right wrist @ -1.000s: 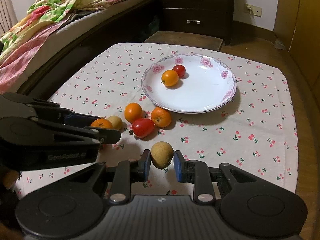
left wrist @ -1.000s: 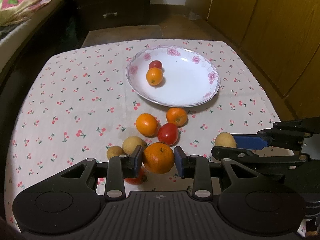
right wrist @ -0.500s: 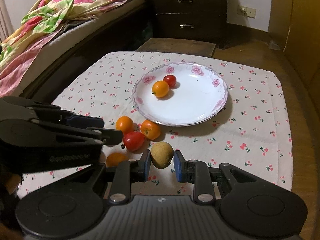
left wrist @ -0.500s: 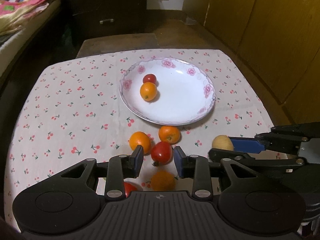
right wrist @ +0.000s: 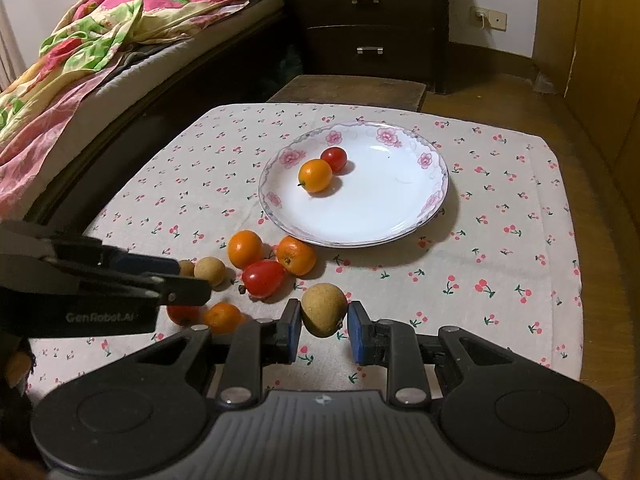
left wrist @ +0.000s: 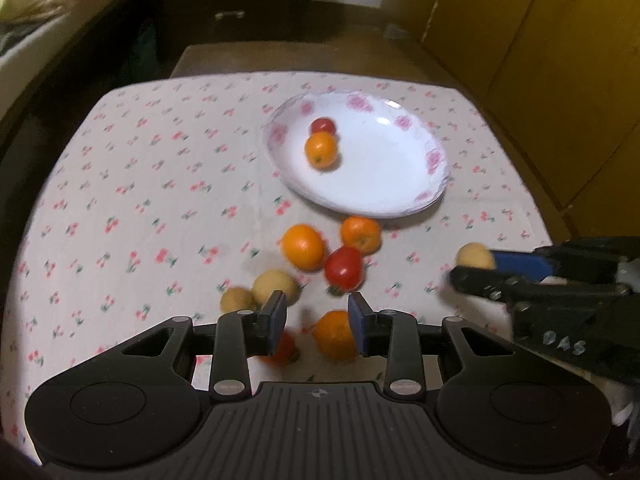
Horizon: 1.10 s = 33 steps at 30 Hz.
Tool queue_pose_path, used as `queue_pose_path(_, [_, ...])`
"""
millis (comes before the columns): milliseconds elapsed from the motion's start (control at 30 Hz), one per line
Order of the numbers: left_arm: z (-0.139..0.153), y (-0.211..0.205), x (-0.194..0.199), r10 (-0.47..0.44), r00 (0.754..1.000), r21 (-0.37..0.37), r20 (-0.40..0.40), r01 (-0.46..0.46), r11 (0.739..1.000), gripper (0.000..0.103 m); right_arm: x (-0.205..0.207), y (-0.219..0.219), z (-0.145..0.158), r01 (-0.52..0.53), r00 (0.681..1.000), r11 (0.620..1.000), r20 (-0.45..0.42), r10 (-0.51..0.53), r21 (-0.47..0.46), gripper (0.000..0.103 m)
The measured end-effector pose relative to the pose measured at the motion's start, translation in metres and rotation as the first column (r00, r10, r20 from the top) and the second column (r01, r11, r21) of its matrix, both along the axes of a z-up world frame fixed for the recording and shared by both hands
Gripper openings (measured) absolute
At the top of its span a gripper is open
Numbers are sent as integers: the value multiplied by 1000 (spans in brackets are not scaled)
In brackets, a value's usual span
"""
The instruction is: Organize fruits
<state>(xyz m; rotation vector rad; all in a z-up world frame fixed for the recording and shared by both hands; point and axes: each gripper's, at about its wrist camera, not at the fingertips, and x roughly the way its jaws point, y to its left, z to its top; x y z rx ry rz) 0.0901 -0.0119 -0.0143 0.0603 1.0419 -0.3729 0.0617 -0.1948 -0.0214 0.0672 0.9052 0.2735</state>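
A white flowered plate [left wrist: 384, 192] [right wrist: 384, 232] holds an orange [left wrist: 321, 149] and a small tomato [left wrist: 323, 125]. My left gripper [left wrist: 318, 316] is open above the table; an orange [left wrist: 335, 334] lies on the cloth below its jaws, beside a red fruit [left wrist: 280, 350]. My right gripper [right wrist: 324, 328] holds a tan round fruit [right wrist: 323, 309] between its pads, which stand slightly apart from it on the right. Two oranges [right wrist: 245, 247] [right wrist: 297, 255], a red tomato [right wrist: 263, 278] and two tan fruits [right wrist: 209, 270] lie in front of the plate.
The table has a cherry-print cloth [right wrist: 500, 264]. A bed with a colourful quilt [right wrist: 100, 48] is at the left, a dark dresser [right wrist: 368, 24] behind, and yellow cabinet doors [left wrist: 560, 60] at the right.
My left gripper let go of the orange, which dropped onto the cloth, and the gripper rose and drew back. My right gripper lifted the tan fruit slightly.
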Motion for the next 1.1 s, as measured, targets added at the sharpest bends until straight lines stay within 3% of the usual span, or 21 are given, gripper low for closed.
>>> queue_pose_path(300, [-6, 4, -1, 30, 999, -17, -32, -30, 999, 43, -3, 4, -1, -20, 1000, 1000, -3, 20, 2, 26])
queue_pose_path(567, [-11, 15, 6, 136, 989, -26, -58, -138, 990, 41, -2, 7, -4, -32, 999, 999, -14, 32, 1, 26])
queue_pose_path(967, [-14, -21, 4, 40, 997, -10, -67, -41, 999, 41, -3, -1, -4, -8, 1000, 1000, -18, 8, 1, 26])
queue_pose_path(1100, [-20, -36, 1, 6, 999, 37, -53, -4, 999, 46, -4, -7, -3, 5, 1000, 1000, -17, -5, 4, 26])
